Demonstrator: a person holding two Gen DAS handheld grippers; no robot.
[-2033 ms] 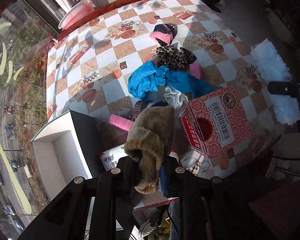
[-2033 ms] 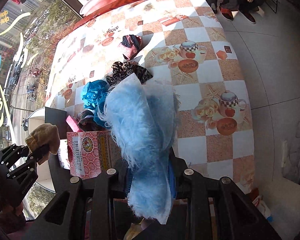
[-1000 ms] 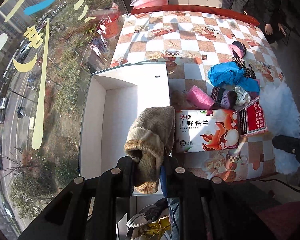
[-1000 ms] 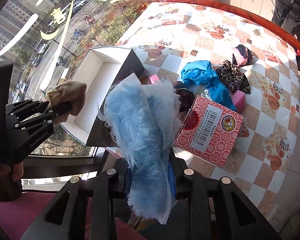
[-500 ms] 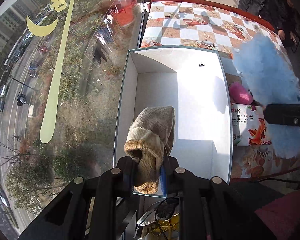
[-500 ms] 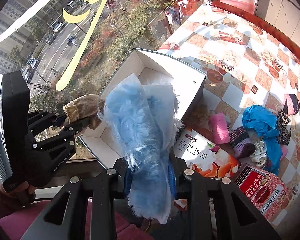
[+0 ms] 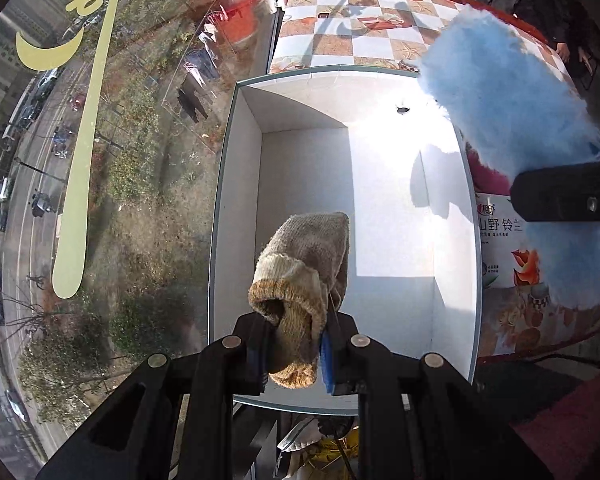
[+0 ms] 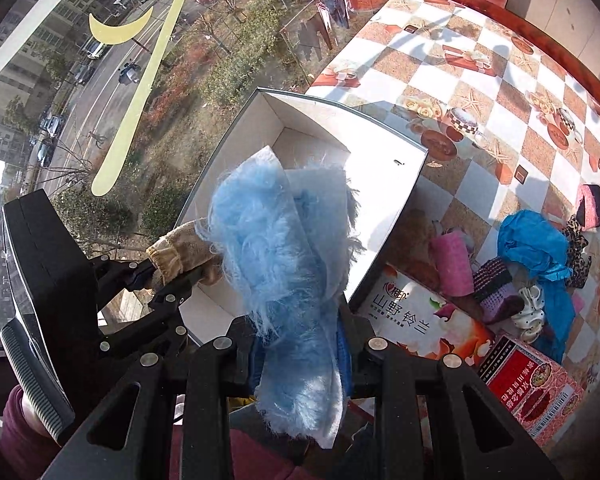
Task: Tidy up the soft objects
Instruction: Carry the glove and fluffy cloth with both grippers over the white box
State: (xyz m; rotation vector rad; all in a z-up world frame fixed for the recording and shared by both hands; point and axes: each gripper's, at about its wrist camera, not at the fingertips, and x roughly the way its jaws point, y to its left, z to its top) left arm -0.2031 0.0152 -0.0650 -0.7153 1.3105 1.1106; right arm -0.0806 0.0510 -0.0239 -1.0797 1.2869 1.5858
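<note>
My left gripper point(image 7: 296, 354) is shut on a tan knitted sock point(image 7: 306, 264) and holds it over the near end of an open white box point(image 7: 384, 200). The sock also shows in the right wrist view point(image 8: 180, 254). My right gripper point(image 8: 300, 356) is shut on a fluffy light blue cloth point(image 8: 284, 260), held above the box's right rim point(image 8: 416, 178). The blue cloth appears at the right of the left wrist view point(image 7: 508, 100). The box holds nothing else.
The box sits at the window-side edge of a checkered table point(image 8: 480, 92). Two printed cartons point(image 8: 428, 328) lie right of it. Beyond them lies a pile of soft items: pink sponge point(image 8: 452, 262), blue cloth point(image 8: 536, 248), leopard fabric, striped sock. A window is on the left.
Both grippers have swung left from the pile to the white box. The sock now hangs over the box's inside, and the blue cloth has come in over its right rim.
</note>
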